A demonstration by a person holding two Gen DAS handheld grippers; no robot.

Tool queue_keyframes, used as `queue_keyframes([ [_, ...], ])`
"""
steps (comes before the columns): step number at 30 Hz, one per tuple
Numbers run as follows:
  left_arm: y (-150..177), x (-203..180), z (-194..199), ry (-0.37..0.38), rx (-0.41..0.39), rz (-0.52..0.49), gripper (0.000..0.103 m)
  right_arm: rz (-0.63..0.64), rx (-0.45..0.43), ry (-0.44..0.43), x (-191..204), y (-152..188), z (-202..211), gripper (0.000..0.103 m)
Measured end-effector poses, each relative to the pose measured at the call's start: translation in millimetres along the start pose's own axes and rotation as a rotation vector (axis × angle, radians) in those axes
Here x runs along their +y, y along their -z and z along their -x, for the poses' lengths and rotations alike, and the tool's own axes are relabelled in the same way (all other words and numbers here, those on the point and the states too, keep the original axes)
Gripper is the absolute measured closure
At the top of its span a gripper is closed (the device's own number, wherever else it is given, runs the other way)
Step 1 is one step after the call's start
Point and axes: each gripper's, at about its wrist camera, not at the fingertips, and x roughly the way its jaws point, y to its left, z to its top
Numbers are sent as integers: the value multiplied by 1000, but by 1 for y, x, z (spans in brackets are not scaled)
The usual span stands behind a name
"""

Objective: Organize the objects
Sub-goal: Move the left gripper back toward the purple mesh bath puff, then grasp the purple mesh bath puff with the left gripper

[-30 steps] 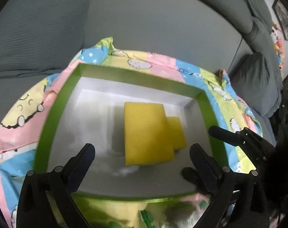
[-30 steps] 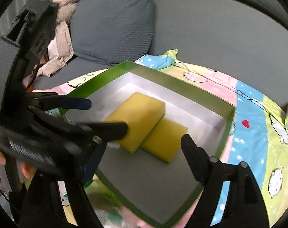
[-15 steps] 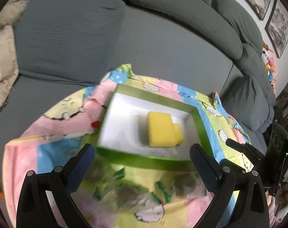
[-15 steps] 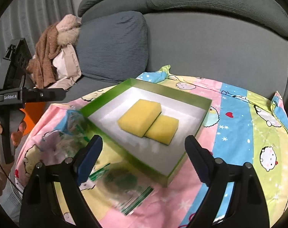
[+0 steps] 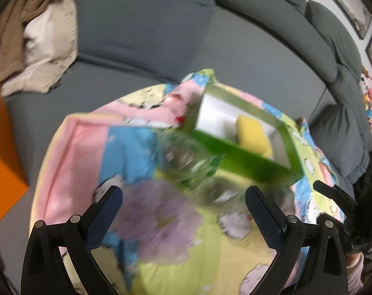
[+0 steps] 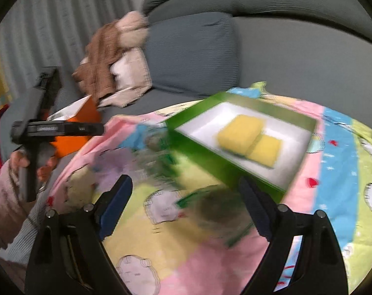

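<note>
Yellow rectangular sponges [image 6: 249, 141] in green box [image 6: 210, 164]

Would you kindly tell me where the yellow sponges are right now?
In the right wrist view the two yellow sponges lie side by side, touching, inside the green box on the cartoon blanket, ahead and right of the claw.

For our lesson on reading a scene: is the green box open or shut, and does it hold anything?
Open: the green box has no lid on, its white inside shows, and two yellow sponges lie in it.
</note>
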Motion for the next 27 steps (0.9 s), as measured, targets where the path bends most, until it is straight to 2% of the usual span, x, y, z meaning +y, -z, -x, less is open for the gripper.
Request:
queue_keyframes([
  [4, 19, 11, -1, -67, 20, -39, 3, 65, 63, -103, 35, 14, -23, 14],
  [8, 35, 15, -9, -146, 31, -149, 3, 126, 142, -157, 67, 27, -53, 14],
  [13, 47, 21, -28, -145, 75, -231, 3, 141, 212, -197, 92, 34, -95, 14],
  [18, 44, 27, -43, -91, 93, -228, 4, 147, 257, -195, 102, 35, -132, 17],
  [27, 43, 39, -58, -27, 105, -176, 22, 125, 300, -178, 105, 21, -179, 18],
])
